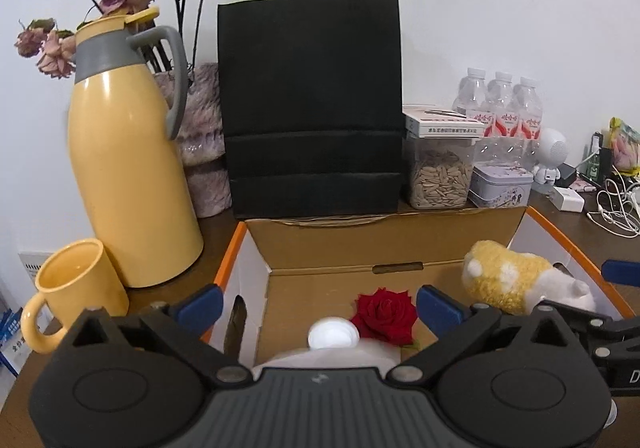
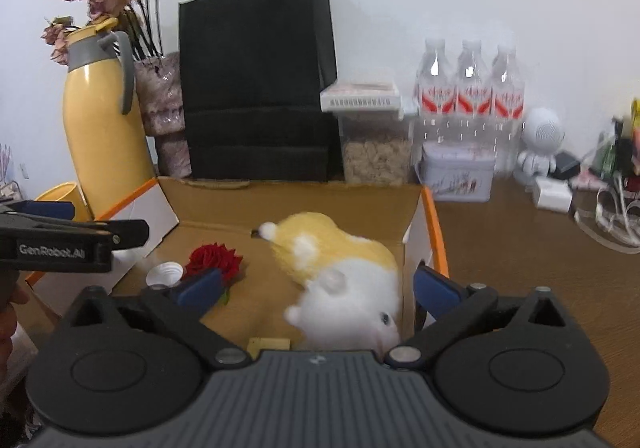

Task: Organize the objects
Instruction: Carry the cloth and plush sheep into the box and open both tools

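Note:
An open cardboard box with orange edges sits on the brown desk. Inside lie a red rose, a white bottle with a round cap and a yellow and white plush hamster. My left gripper is open above the box, its blue fingertips on either side of the bottle and rose. My right gripper is open above the box, with the plush hamster lying between its fingers, not gripped. The rose and white cap show to its left.
A yellow thermos and yellow mug stand left of the box. Behind it are a black paper bag, a vase of dried roses, a seed jar, a tin, water bottles and cables.

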Demonstrator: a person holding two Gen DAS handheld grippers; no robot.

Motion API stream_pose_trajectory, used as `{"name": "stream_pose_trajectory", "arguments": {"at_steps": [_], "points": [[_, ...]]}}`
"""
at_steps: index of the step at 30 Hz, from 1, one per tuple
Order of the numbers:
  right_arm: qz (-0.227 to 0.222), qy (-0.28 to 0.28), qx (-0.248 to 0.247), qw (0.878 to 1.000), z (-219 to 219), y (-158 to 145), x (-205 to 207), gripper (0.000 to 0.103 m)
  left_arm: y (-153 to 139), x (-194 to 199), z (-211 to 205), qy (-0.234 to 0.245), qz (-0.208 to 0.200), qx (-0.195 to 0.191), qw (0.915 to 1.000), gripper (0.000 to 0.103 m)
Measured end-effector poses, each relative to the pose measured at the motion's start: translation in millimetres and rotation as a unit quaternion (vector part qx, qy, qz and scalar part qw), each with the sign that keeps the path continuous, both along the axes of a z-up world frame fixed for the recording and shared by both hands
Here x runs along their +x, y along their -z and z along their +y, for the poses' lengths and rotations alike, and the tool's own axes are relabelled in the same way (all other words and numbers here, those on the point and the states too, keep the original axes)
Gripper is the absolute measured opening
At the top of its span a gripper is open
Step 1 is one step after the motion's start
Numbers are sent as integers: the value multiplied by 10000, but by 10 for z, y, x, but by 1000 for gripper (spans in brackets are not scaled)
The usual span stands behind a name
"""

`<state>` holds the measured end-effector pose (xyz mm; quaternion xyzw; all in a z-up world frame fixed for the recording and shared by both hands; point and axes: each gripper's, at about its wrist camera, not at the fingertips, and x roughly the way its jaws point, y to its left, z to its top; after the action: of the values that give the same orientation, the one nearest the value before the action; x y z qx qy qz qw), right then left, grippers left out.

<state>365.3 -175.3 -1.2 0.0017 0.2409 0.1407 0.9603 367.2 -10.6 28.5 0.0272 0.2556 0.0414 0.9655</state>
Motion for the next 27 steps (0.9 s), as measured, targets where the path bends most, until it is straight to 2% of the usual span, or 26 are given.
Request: {"name": "stream_pose_trajectory", "arguments": {"at_steps": [15,27], "points": [[-115,57,-21,9999,-13,-78,-59,103,-46,-90,9,59,-89,-89,9999,103],[-445,41,-190,9988,28,-228,-457,103,-209,-514,85,98,-378,-327,9987,103]]}}
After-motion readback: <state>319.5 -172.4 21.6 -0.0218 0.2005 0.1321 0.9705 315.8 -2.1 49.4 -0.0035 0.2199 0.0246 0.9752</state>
